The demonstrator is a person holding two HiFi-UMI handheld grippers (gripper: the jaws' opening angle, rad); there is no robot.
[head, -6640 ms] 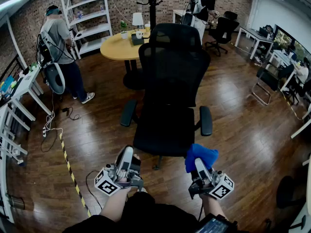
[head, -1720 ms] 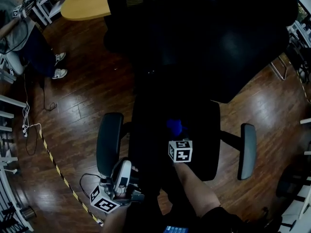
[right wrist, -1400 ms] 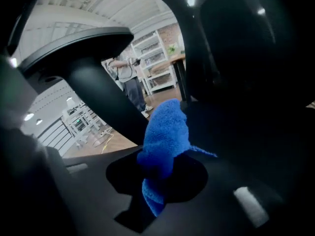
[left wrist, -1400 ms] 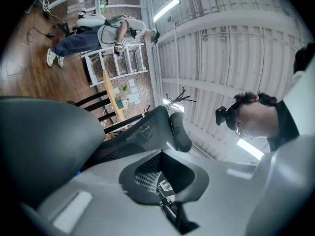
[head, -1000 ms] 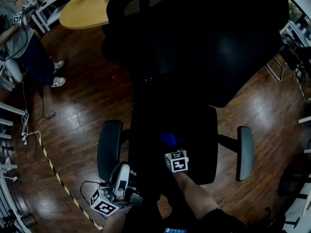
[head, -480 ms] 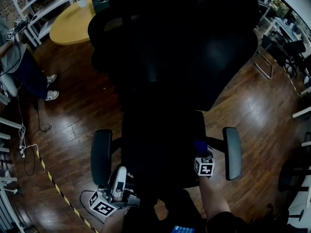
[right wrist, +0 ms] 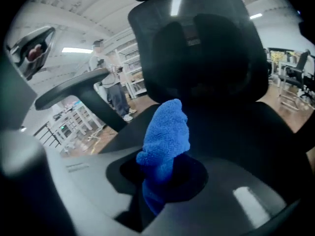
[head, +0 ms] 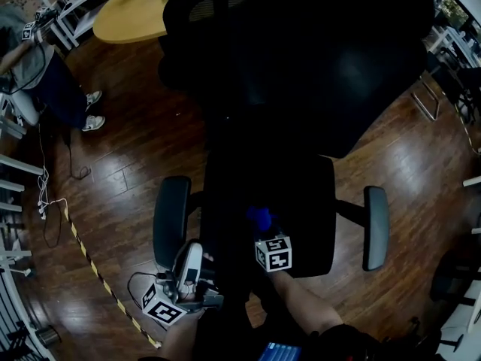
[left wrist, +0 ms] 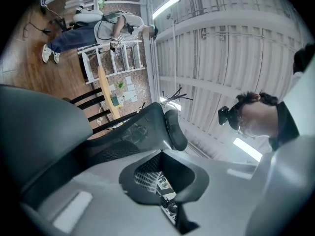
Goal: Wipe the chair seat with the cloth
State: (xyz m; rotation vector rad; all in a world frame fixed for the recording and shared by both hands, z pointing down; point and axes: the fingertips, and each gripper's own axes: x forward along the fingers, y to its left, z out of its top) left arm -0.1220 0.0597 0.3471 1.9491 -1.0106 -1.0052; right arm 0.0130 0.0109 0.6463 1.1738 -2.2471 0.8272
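The black office chair fills the head view, its dark seat (head: 301, 201) between two grey armrests (head: 170, 220) (head: 375, 226). My right gripper (head: 264, 232) is over the seat's front left part and is shut on the blue cloth (head: 260, 218), which lies against the seat. In the right gripper view the cloth (right wrist: 165, 136) sticks up out of the jaws (right wrist: 160, 183) in front of the backrest (right wrist: 206, 48). My left gripper (head: 192, 256) hangs low beside the left armrest, jaws (left wrist: 168, 193) together with nothing in them.
Behind the chair stands a round wooden table (head: 131, 13). A person (head: 41, 77) stands by white shelving at the far left. Yellow-black tape (head: 94, 265) and a cable (head: 139, 284) run over the wood floor at the left. More chairs (head: 451, 66) stand at the right.
My right gripper has swept the cloth leftward from the seat's right side near the armrest to its front left part. The left gripper has stayed by the left armrest.
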